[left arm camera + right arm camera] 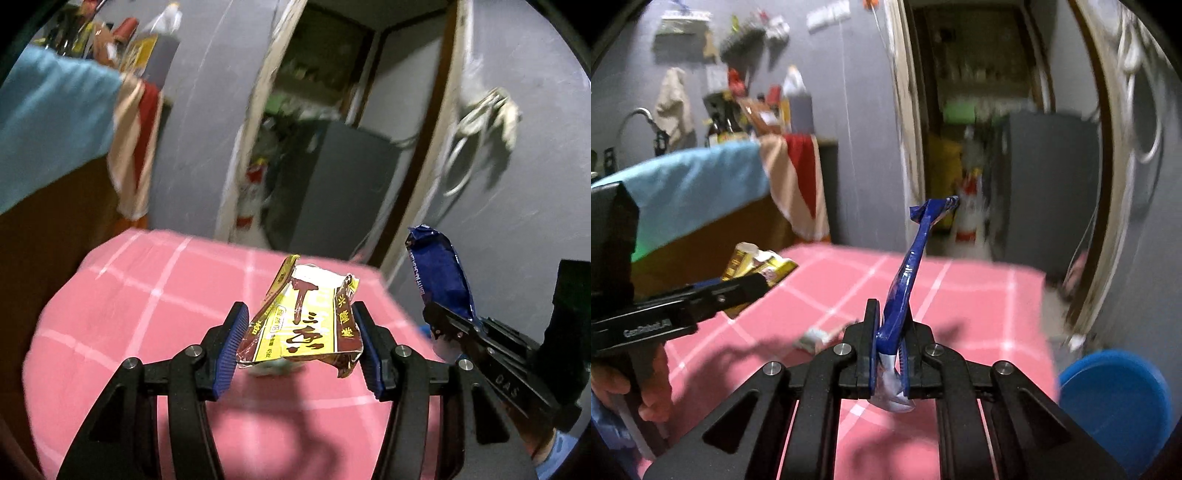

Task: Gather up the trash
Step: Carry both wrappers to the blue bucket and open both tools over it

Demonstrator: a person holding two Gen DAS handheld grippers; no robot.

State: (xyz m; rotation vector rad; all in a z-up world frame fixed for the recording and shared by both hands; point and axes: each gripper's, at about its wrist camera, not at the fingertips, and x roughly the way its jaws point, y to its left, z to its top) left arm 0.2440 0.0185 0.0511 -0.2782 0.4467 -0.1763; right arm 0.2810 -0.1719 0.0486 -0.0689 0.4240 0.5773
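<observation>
My left gripper (299, 347) pinches the yellow-brown snack wrapper (303, 325), my right gripper (890, 354) clamps the blue wrapper (905, 280) above the pink checked tablecloth (979, 295); a small scrap (812, 338) remains, the blue bin (1115, 402) likely awaits.

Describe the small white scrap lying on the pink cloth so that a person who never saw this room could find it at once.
Find the table under the pink checked cloth. The white scrap lies flat on it, just ahead and left of the right gripper. Unlike the blue wrapper and the yellow and brown wrapper, which are both held up in grippers, it is pale, tiny and lies loose on the cloth.
</observation>
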